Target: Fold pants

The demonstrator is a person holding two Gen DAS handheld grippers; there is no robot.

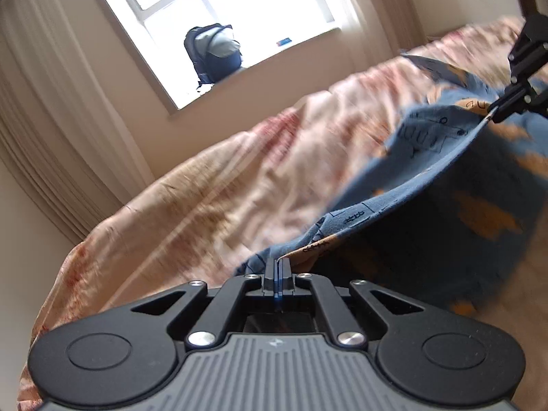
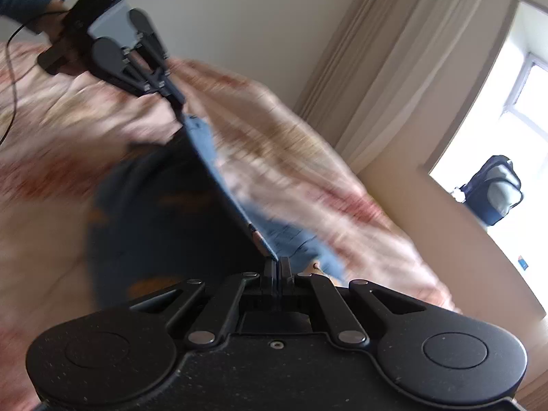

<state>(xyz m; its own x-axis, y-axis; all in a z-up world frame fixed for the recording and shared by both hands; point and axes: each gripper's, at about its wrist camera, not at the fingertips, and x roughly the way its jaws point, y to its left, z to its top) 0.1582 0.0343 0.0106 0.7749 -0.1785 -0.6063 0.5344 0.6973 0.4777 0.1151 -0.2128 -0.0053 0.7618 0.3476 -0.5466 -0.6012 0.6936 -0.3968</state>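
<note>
Blue pants printed with orange shapes and dark line drawings hang stretched over a bed. My left gripper is shut on one edge of the fabric. My right gripper, at the right edge of the left wrist view, pinches the other end of the same edge. In the blurred right wrist view, my right gripper is shut on the pants, and my left gripper holds the far end, with a blue sleeve behind it. The cloth sags below the taut edge and hides the bed under it.
The bed carries a pink and beige patterned cover. A dark blue backpack stands on the windowsill, with a small blue object beside it. Cream curtains hang left of the window. A thin black cable trails from the left hand.
</note>
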